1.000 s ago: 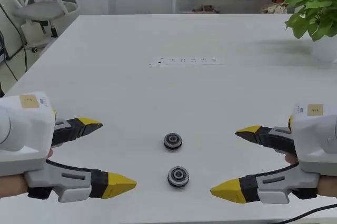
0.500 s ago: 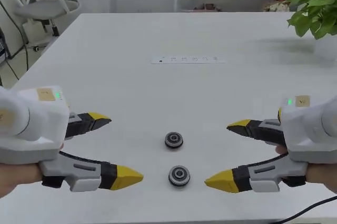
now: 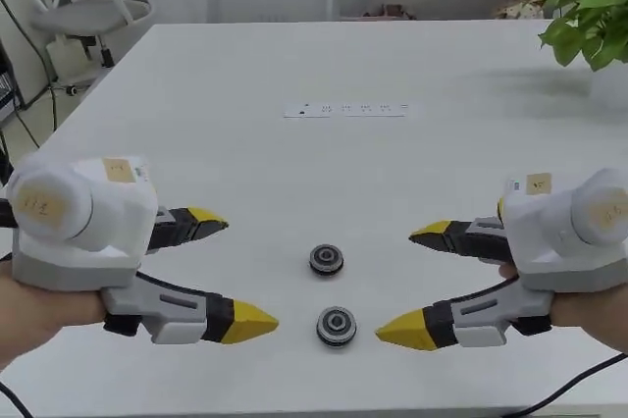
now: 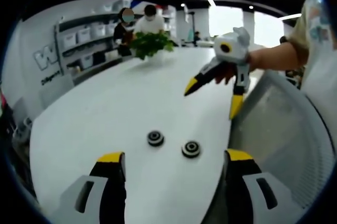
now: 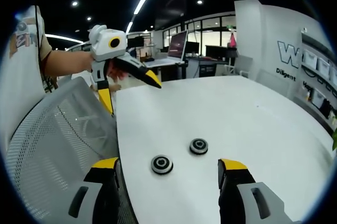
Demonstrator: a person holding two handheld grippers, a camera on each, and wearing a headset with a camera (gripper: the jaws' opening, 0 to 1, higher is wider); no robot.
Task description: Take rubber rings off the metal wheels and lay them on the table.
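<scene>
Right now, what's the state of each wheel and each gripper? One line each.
near wheel: lying flat on the table, untouched, nothing taken off it.
far wheel: lying flat, untouched, apart from the near wheel.
left gripper: open, holding nothing, to the left of both wheels.
right gripper: open, holding nothing, to the right of both wheels.

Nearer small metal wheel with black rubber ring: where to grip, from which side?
Grip the nearer small metal wheel across its black rubber rim, probably from above: it lies flat on the white table, hub up, so only the round outer edge offers opposing faces. The open right gripper is close beside it; the farther wheel sits apart, leaving room for the fingers.
</scene>
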